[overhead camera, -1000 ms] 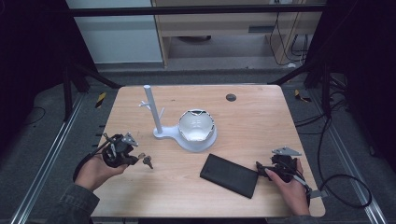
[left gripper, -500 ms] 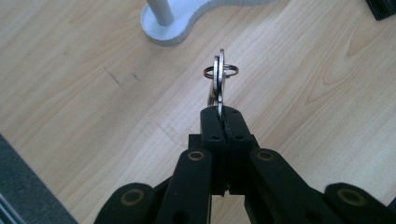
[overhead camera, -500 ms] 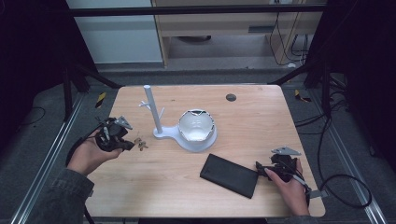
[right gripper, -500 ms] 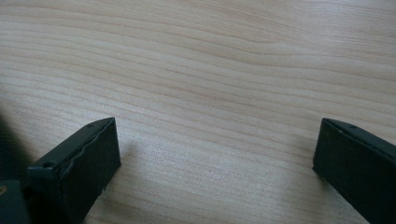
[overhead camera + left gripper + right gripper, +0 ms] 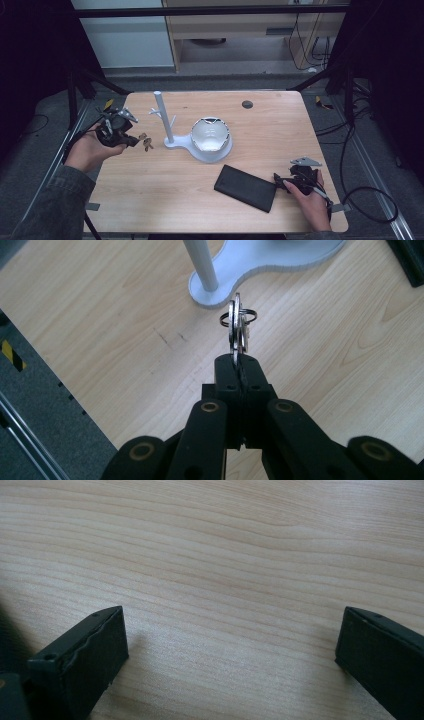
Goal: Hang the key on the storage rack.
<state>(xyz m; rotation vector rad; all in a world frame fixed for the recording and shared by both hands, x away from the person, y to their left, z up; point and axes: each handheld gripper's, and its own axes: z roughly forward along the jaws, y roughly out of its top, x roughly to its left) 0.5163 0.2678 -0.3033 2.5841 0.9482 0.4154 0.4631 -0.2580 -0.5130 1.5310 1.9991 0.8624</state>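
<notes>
Pale wooden table on grey floor; left gripper pinches keys.

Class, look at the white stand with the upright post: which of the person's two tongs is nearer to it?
The left. The left tongs, shut on a bunch of keys, hang just beside the white stand. The right tongs rest open at the table's near right edge, beyond the black wallet.

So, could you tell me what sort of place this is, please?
Probably a lab bench for recording manipulation: a wooden table in a dark metal frame, cables on the floor, and a hand-held gripper pinching keys.
</notes>
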